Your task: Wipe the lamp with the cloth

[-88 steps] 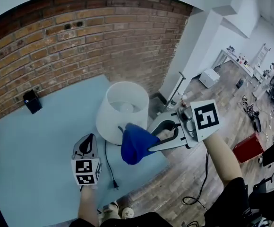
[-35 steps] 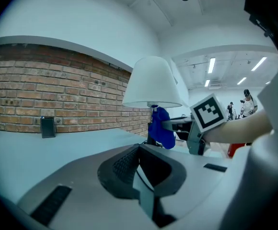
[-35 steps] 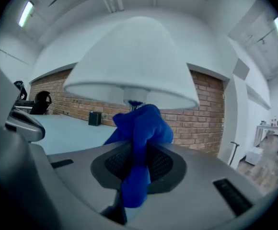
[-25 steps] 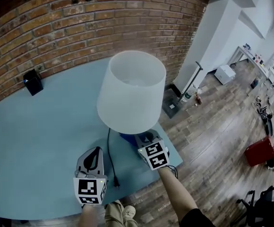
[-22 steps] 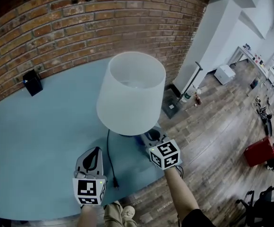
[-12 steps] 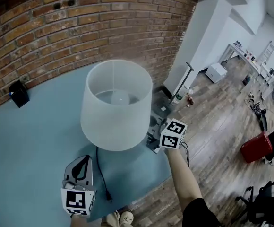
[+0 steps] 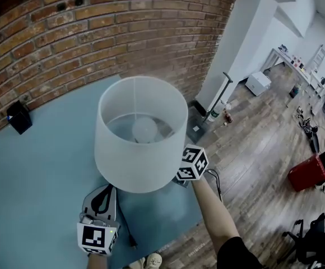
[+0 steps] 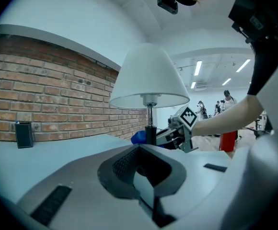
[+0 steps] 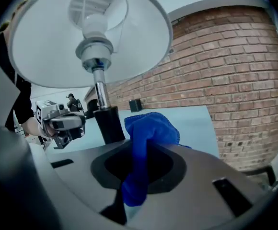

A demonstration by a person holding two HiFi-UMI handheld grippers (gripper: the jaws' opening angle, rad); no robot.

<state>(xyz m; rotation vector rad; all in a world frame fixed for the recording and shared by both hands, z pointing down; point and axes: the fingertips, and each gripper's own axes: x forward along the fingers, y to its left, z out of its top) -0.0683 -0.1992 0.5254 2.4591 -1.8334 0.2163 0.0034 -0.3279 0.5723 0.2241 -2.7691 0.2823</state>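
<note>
Blue fleecy cloth (image 9: pixel 151 126) is pinched between the right tongs (image 9: pixel 135 163), whose jaws are closed on its middle, so that a bunched fold stands above them and a tail hangs below. These tongs reach in under the lamp (image 7: pixel 140 132). The cloth sits just beside the black lower stem (image 9: pixel 108 123), but whether it touches the stem cannot be told. Above the stem, a metal tube runs up to a frosted bulb (image 9: pixel 97 20) inside the shade (image 9: pixel 144 42), a smooth white drum that widens toward the bottom. The left tongs (image 8: pixel 144 169) are closed with nothing between the jaws. They point at the stem from the near edge of the counter (image 7: pixel 39 167), well apart from the cloth. The counter top is plain pale blue, and a thin black cord (image 7: pixel 124 228) runs across it beside the left tongs. A red brick wall (image 7: pixel 95 38) stands behind the counter.
</note>
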